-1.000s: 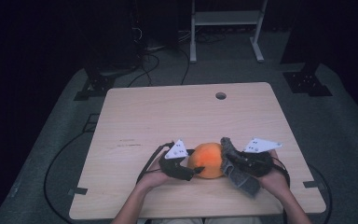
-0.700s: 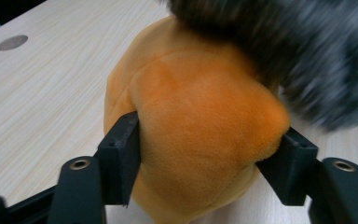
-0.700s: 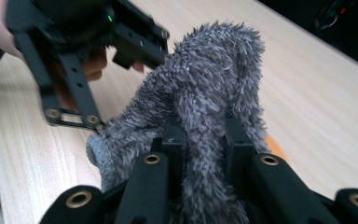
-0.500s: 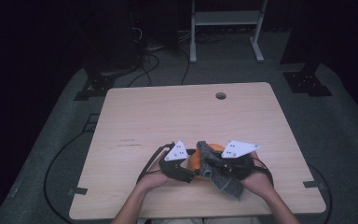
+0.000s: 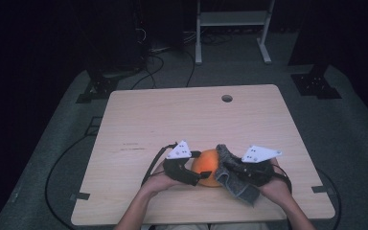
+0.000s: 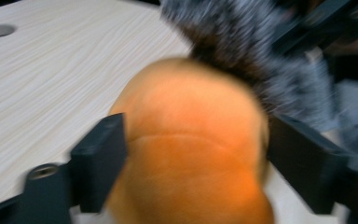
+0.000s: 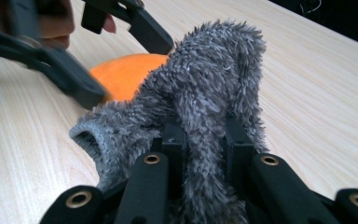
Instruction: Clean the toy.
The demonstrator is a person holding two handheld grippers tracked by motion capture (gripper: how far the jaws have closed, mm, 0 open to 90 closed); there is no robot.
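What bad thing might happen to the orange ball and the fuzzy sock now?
1. The ball sits between the left tool's jaws, which have just been opening, so it may roll off across the table.
2. The right tool pinches just a fold of the sock; the fluffy fabric might slip out.
3. Both tools crowd close together near the table's front edge and might bump.

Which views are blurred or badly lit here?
High view: dim, dark surround, table readable. Left gripper view: motion blur smears the orange ball and grey fuzzy cloth. Right gripper view: the cloth is sharp; the other hand-held gripper is soft.
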